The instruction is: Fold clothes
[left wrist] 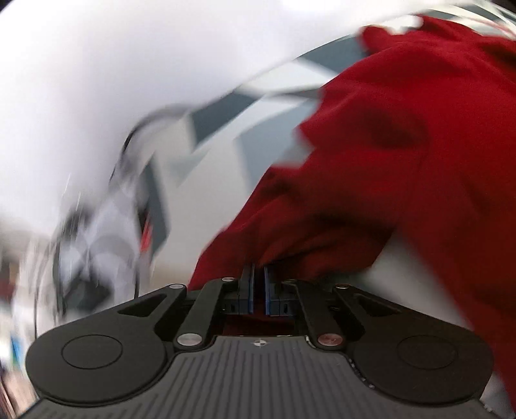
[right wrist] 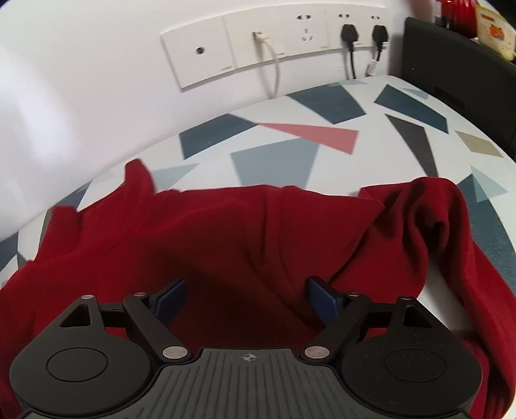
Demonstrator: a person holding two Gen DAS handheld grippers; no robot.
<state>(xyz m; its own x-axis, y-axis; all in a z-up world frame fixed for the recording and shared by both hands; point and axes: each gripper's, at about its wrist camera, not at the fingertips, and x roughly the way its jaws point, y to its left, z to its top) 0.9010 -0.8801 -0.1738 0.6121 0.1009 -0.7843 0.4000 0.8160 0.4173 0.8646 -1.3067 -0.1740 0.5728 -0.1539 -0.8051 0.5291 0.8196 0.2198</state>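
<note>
A dark red garment [left wrist: 403, 161] fills the right side of the left wrist view, which is blurred. My left gripper [left wrist: 259, 270] is shut on a bunched edge of it, and folds of cloth run out from the blue pads [left wrist: 248, 283]. In the right wrist view the same red garment [right wrist: 258, 245] lies spread and rumpled on the patterned table [right wrist: 274, 154], with a raised fold at the right [right wrist: 429, 219]. My right gripper [right wrist: 246, 290] hangs open just over the cloth, its blue pads [right wrist: 171, 299] wide apart and nothing pinched between them.
The table's far edge meets a white wall with a row of sockets [right wrist: 258, 45], a white cable [right wrist: 274, 71] and two black plugs [right wrist: 350, 32]. A black box [right wrist: 451, 74] stands at the back right with red and yellow items [right wrist: 461, 13] on top.
</note>
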